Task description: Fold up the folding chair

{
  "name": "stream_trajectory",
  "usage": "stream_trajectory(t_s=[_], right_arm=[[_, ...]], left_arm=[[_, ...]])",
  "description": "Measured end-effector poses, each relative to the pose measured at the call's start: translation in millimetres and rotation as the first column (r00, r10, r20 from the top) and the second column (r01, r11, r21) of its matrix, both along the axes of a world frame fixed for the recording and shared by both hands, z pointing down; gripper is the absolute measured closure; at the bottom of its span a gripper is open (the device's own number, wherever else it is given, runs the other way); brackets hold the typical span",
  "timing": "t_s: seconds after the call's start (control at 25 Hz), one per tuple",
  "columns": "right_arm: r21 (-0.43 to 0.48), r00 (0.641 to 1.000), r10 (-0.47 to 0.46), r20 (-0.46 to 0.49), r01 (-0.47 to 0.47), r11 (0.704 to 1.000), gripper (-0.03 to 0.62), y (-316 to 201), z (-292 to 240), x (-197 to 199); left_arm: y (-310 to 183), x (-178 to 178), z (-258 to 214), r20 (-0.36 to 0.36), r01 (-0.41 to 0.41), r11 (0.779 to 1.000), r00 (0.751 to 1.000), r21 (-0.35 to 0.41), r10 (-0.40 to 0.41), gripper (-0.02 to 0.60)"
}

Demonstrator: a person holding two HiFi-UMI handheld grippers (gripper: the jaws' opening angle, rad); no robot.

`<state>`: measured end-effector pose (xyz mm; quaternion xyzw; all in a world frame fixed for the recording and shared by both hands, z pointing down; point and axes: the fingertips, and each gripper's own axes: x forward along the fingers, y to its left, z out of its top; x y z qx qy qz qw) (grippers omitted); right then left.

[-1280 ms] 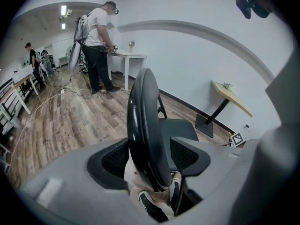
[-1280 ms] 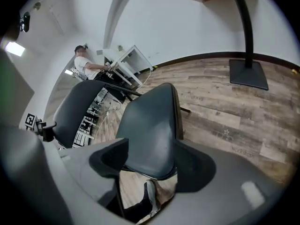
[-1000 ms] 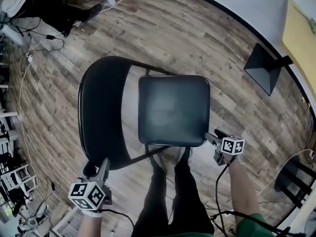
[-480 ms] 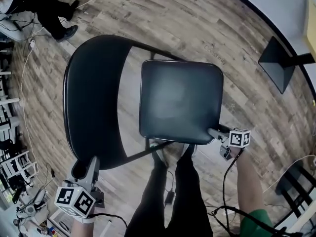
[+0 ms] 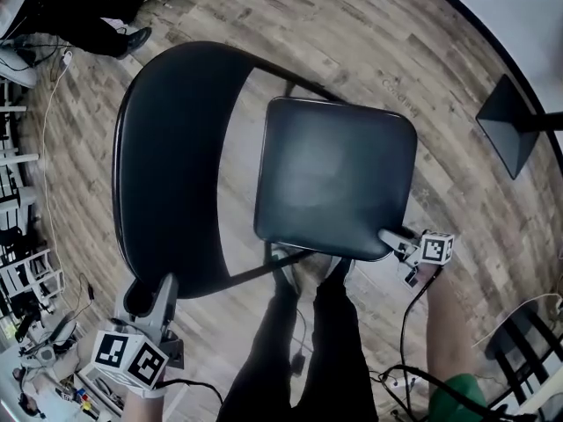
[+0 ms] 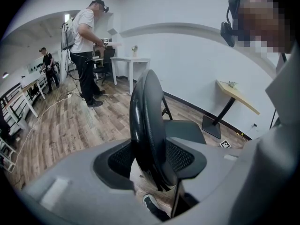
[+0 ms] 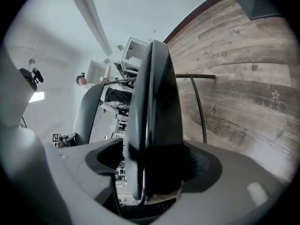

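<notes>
L gripper (image 5: 162, 294), jaws just closed in, clamped backrest (image 5: 171, 165) edge btwn them, while R gripper (image 5: 394, 239) pinched seat (image 5: 334, 174) corner btwn its jaws.

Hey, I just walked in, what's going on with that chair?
A person stands over a black folding chair on the wood-plank floor, holding tongs in each hand. The left tongs have just been closing and now clamp the chair's curved black backrest. The right tongs grip a near corner of its padded black seat. The seat lies flat, so the chair is not yet folded.
</notes>
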<state>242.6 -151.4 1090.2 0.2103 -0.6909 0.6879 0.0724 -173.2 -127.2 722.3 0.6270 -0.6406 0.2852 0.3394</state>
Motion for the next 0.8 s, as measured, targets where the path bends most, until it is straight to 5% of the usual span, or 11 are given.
stream_trajectory(t_s=[0.8], right_arm=[[0.013, 0.998, -0.019, -0.059, 0.020, 1.000, 0.251, -2.2, -30.9, -37.6]], left_arm=[[-1.3, -15.0, -19.4, 0.025, 0.068, 0.996, 0.997, 0.065, -0.070, 0.370]])
